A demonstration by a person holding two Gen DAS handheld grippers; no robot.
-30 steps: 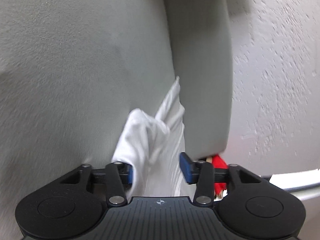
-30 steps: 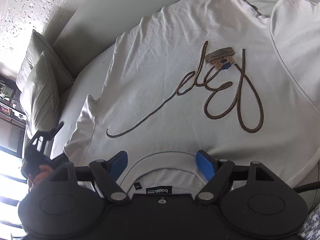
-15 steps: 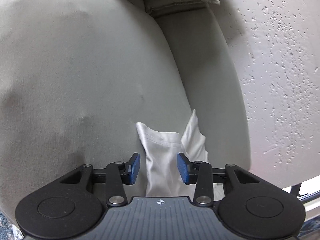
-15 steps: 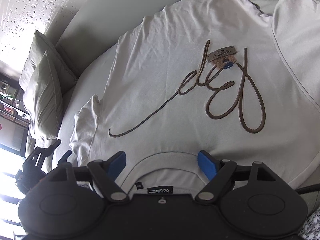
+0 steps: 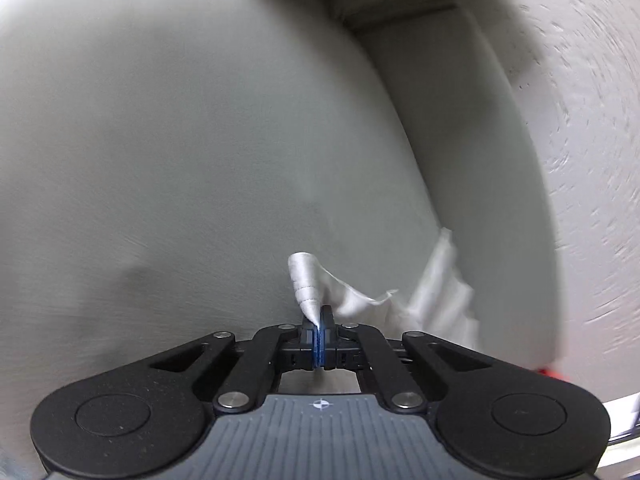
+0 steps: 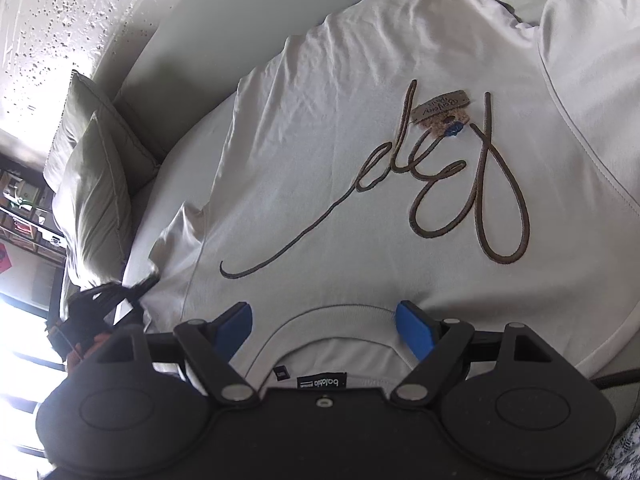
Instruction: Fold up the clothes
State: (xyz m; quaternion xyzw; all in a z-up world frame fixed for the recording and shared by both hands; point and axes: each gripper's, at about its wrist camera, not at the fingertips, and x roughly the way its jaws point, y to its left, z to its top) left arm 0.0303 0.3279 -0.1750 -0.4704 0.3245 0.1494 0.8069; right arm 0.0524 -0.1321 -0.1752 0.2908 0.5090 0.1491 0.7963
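Note:
A white T-shirt (image 6: 340, 128) with a brown cursive design and a small brown tag lies spread front-up on a grey round cushion (image 5: 180, 140). Its collar sits between the blue pads of my right gripper (image 6: 324, 322), which stands open just above the neckline without pinching cloth. In the left wrist view my left gripper (image 5: 319, 334) is shut on the hem of the shirt's sleeve (image 5: 306, 284), and the sleeve cloth trails off to the right. The left gripper (image 6: 116, 294) also shows at the shirt's left sleeve in the right wrist view, blurred.
Two grey-green pillows (image 6: 92, 176) lean at the cushion's left edge against a speckled white wall (image 6: 72, 20). Shelves (image 6: 20, 200) and a bright window lie beyond at far left. Something red (image 5: 554, 374) peeks out beside the cushion's rim.
My left gripper closed its jaws onto the sleeve hem, lifted a little and tilted its view upward. The right gripper stayed in place, open over the collar.

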